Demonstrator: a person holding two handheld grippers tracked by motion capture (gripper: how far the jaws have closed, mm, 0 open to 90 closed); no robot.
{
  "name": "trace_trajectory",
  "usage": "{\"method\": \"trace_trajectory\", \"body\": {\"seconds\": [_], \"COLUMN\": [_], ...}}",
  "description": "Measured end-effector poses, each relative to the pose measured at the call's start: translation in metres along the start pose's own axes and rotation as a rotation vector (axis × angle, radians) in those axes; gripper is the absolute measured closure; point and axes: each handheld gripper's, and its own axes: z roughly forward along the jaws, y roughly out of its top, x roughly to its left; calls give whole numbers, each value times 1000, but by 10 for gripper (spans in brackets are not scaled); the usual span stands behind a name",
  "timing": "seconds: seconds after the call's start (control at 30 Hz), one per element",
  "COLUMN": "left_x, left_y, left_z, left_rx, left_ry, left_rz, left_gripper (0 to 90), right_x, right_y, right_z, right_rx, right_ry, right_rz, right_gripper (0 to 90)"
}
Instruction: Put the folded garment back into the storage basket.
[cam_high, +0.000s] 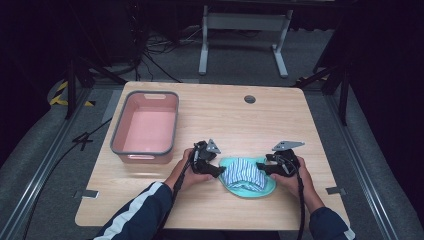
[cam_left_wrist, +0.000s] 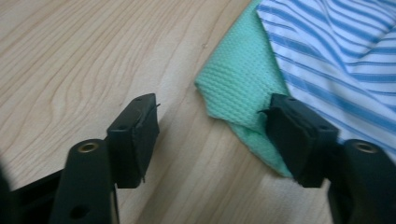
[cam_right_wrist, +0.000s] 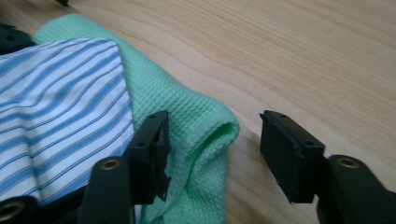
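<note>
Low in the middle of the frame, the green cloth (cam_high: 248, 189) lies between both grippers, left gripper (cam_left_wrist: 210, 135) and right gripper (cam_right_wrist: 212, 154), each wide open at one edge.

Bare surface (cam_high: 280, 125) lies open behind and to the right of the cloths (cam_high: 247, 175). The pink bin (cam_high: 146, 127) blocks the left rear. Each gripper, left (cam_high: 220, 171) and right (cam_high: 260, 166), flanks the cloths closely, jaws spread.
</note>
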Motion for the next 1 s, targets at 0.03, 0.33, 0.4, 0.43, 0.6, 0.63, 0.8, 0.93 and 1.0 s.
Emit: {"method": "trace_trajectory", "body": {"seconds": [0.03, 0.33, 0.4, 0.43, 0.6, 0.63, 0.8, 0.93, 1.0], "left_x": [0, -2, -5, -6, -9, -9, -10, -12, -12], "left_y": [0, 5, 6, 6, 10, 11, 20, 29, 32], "left_z": [0, 2, 2, 2, 0, -1, -9, -16, -19], "left_rx": [-1, 0, 2, 4, 21, 25, 5, 9, 9], "left_ry": [-8, -80, -77, -71, -52, -54, -54, -48, -43], "left_rz": [-3, 22, 25, 29, 46, 48, 49, 70, 76], "left_gripper": [435, 750, 805, 819, 845, 848, 852, 853, 854], "right_x": [0, 6, 8, 10, 14, 14, 15, 16, 16], "right_y": [0, 1, 0, 0, 0, 0, 6, 12, 13], "right_z": [0, 0, -1, -1, -5, -6, -19, -24, -25], "right_rx": [1, 12, 13, 13, 10, 4, -29, -37, -34], "right_ry": [3, 73, 58, 47, 24, 23, 1, -13, -16], "right_rz": [-2, 18, 9, 2, -24, -25, -16, -6, 0], "right_gripper": [484, 761, 799, 813, 858, 859, 863, 865, 866]}}
